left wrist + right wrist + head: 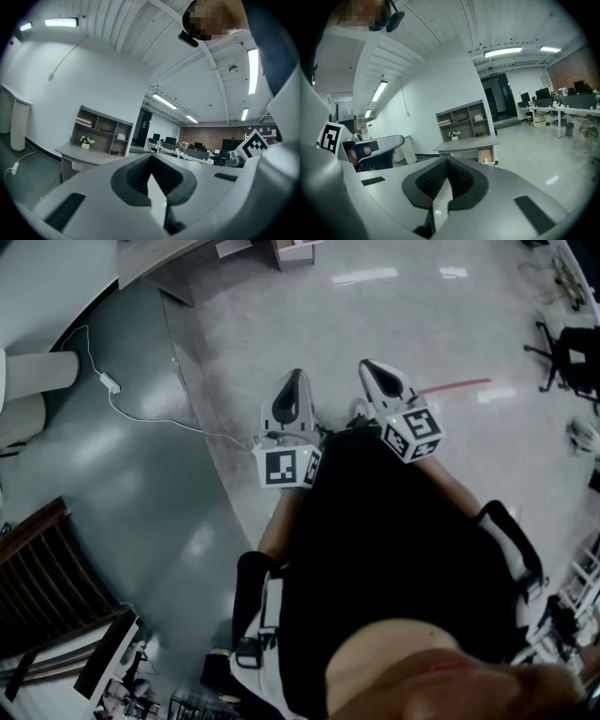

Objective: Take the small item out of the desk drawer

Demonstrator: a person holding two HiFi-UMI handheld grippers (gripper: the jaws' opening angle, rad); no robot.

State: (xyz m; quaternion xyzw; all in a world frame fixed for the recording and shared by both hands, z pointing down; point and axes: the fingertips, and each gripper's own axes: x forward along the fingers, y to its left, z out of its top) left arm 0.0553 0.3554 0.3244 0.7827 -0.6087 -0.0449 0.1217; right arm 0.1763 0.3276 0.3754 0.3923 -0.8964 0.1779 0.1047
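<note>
Left gripper [292, 390] fingers pressed together, nothing held; right gripper [382, 379] same (both hanging over floor [281, 315]). Drawer [486, 155] open mid-frame in right gripper view, well apart.

Holding the left gripper [293, 390] and the right gripper [380, 377] side by side at centre frame, pointed toward the top edge, just ahead of the torso [394, 549]. Gripping nothing, with jaws closed together on both.

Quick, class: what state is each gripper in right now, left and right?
Left gripper: closed, nothing between its jaws.
Right gripper: closed, nothing held.
</note>
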